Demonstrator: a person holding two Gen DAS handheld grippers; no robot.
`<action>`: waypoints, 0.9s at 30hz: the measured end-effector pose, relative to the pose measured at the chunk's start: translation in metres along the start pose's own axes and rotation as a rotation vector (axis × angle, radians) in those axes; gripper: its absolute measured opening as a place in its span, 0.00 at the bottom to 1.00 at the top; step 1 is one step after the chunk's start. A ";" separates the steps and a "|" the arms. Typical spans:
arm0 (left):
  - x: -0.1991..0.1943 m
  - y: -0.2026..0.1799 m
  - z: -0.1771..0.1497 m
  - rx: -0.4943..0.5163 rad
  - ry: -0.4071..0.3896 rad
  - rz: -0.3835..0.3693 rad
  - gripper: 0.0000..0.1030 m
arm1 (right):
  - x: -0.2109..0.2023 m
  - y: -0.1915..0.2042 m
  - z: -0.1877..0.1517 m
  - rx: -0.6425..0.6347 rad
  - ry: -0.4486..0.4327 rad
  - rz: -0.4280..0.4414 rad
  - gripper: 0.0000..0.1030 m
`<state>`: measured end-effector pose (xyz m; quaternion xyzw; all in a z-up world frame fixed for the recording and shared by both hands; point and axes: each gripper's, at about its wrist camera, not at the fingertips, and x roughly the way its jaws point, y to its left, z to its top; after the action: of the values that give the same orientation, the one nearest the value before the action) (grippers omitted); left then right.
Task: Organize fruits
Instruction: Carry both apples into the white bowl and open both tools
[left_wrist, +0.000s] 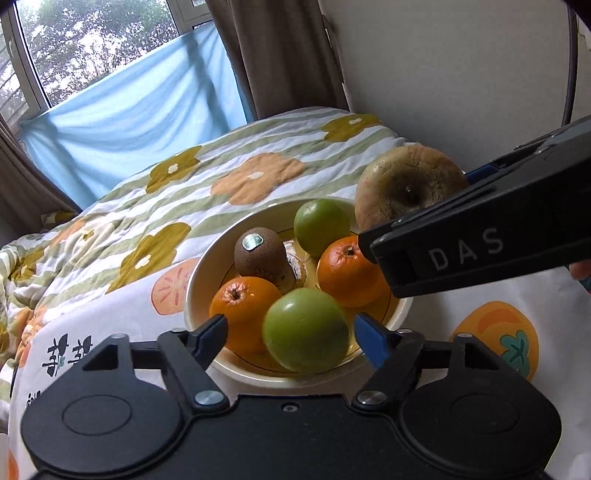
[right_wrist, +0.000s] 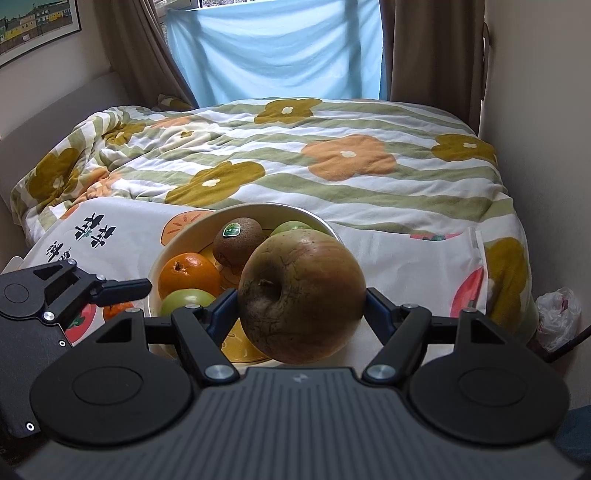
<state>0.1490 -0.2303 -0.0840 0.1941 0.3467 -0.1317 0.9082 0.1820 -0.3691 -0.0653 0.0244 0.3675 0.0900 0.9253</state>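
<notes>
A cream bowl (left_wrist: 199, 266) sits on a white printed cloth on the bed. It holds two oranges (left_wrist: 243, 299), two green fruits (left_wrist: 306, 328) and a brown kiwi (left_wrist: 258, 253) with a sticker. My left gripper (left_wrist: 291, 332) is open at the bowl's near rim, its fingers either side of the near green fruit without touching it. My right gripper (right_wrist: 299, 306) is shut on a large brownish apple (right_wrist: 301, 291) and holds it above the bowl's (right_wrist: 173, 243) right side. The apple also shows in the left wrist view (left_wrist: 406, 184).
The bed is covered by a striped flower-print quilt (right_wrist: 332, 166). A wall (left_wrist: 461, 74) is close on the right, blue cloth and curtains at the back. A white plastic bag (right_wrist: 557, 317) lies on the floor at the right.
</notes>
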 end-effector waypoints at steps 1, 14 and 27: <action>-0.002 0.001 0.001 -0.006 -0.005 0.000 0.83 | 0.000 0.000 0.001 -0.003 -0.001 0.001 0.85; -0.028 0.036 -0.007 -0.125 0.007 0.065 0.90 | 0.007 0.020 0.011 -0.051 -0.009 0.052 0.85; -0.039 0.062 -0.022 -0.201 0.021 0.127 0.90 | 0.048 0.047 0.018 -0.147 -0.032 0.075 0.85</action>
<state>0.1309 -0.1616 -0.0559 0.1251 0.3548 -0.0367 0.9258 0.2220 -0.3140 -0.0794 -0.0283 0.3439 0.1507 0.9264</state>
